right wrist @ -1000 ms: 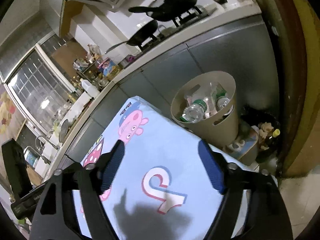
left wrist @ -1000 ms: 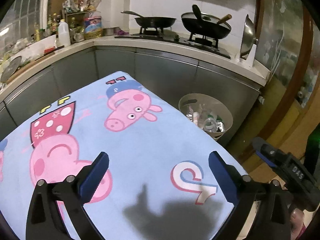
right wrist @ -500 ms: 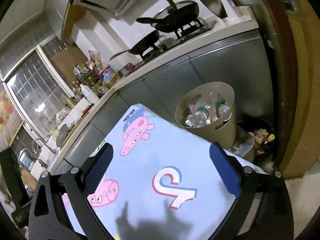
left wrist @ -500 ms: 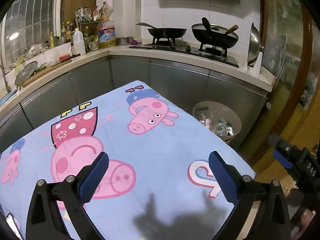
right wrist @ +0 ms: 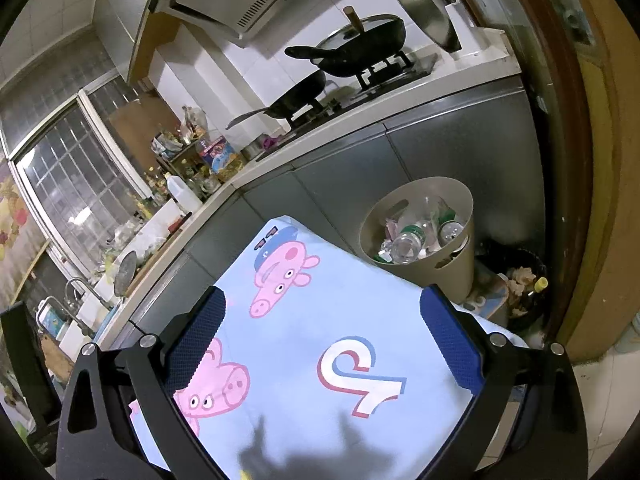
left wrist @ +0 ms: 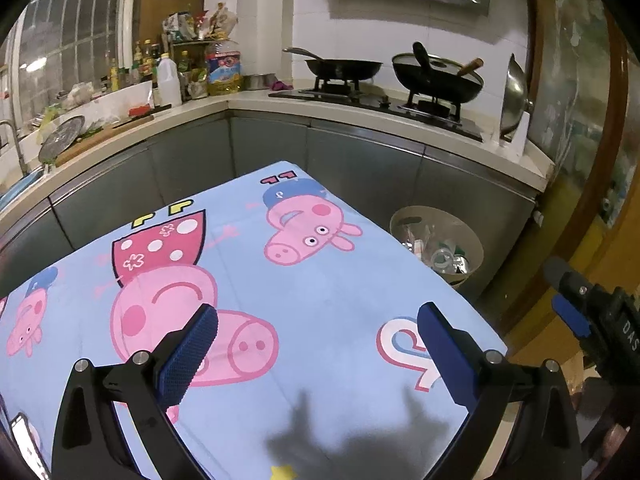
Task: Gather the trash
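Hovering gripper (right wrist: 322, 308) (spread wide), round bin (right wrist: 460, 196)

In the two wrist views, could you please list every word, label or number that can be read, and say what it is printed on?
"DAS": white letters on the black body of the right tongs, seen at the edge of the left wrist view; it may be cut off.
"PP": yellow letters, upside down, on the blue cartoon tablecloth.
"PP": red letters above the capped pig, same cloth.
Oil bottle label: too blurred to read.
Bottles in the bin: labels too small.
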`<state>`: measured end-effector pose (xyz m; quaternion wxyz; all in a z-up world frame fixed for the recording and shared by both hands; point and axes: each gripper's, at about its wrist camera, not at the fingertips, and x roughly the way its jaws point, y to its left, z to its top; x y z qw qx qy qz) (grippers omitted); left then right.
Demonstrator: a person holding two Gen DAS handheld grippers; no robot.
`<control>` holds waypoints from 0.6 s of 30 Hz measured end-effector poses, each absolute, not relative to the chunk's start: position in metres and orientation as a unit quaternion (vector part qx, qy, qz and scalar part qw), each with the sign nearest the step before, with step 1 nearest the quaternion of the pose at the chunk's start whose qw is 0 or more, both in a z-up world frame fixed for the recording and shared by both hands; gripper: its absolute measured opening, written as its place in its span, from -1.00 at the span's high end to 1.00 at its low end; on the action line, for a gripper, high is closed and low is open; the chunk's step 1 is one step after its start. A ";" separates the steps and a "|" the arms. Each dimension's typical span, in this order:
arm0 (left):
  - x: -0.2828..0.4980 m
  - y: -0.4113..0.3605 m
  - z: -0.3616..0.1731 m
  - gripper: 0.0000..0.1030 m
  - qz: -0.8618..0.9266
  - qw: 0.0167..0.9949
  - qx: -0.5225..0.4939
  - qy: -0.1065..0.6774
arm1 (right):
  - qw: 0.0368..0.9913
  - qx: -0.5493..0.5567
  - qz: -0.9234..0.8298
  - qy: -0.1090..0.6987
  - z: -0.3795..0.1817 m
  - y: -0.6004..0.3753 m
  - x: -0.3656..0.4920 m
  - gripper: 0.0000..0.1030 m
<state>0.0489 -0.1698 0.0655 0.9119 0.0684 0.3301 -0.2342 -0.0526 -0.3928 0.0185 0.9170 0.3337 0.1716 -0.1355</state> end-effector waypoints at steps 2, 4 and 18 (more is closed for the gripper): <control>0.048 -0.170 0.068 -0.93 -0.226 0.915 0.070 0.326 | 0.917 0.334 -0.134 0.171 0.019 -0.393 -0.053 -0.87; 0.047 -0.171 0.069 -0.93 -0.217 0.919 0.074 0.321 | 0.917 0.334 -0.134 0.171 0.020 -0.392 -0.054 -0.87; 0.039 -0.178 0.067 -0.93 -0.182 0.923 0.132 0.313 | 0.909 0.353 -0.127 0.182 0.008 -0.393 -0.052 -0.87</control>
